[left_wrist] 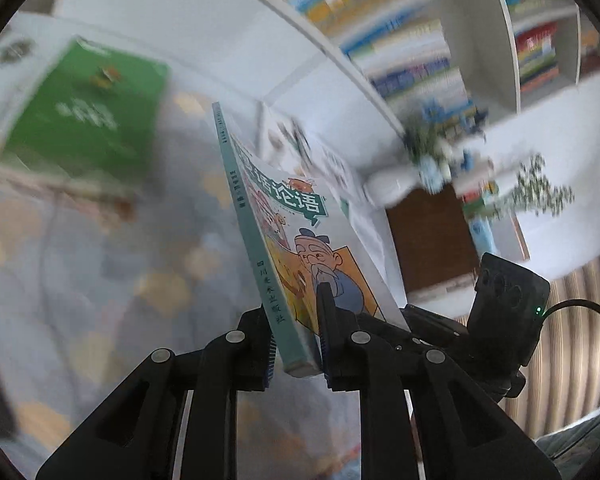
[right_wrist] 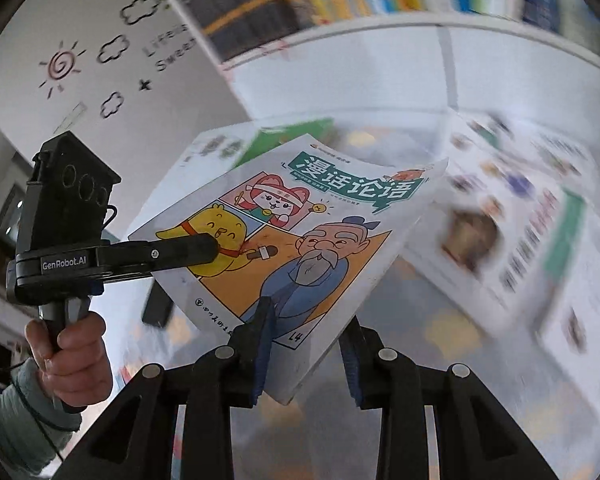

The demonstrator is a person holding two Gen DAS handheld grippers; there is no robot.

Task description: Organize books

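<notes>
Two sets of tongs hold one comic book in the air above a surface covered by a pale patterned cloth. Its cover shows a teal title banner, a yellow chick, a pink cat and a bearded old man in blue. In the right wrist view the right tongs sit at 6 o'clock, pressed together on the book's lower edge, while the left tongs come in from 9 o'clock, clamped on the side nearest them, with a hand on their grip at 8 o'clock. In the left wrist view the left tongs pinch the book at its spine corner, so it stands nearly edge-on. A green book lies on the cloth at 10 o'clock, blurred. More open pages lie at 3 o'clock in the right view. Shelves packed with colourful books stand at 1 o'clock behind.
</notes>
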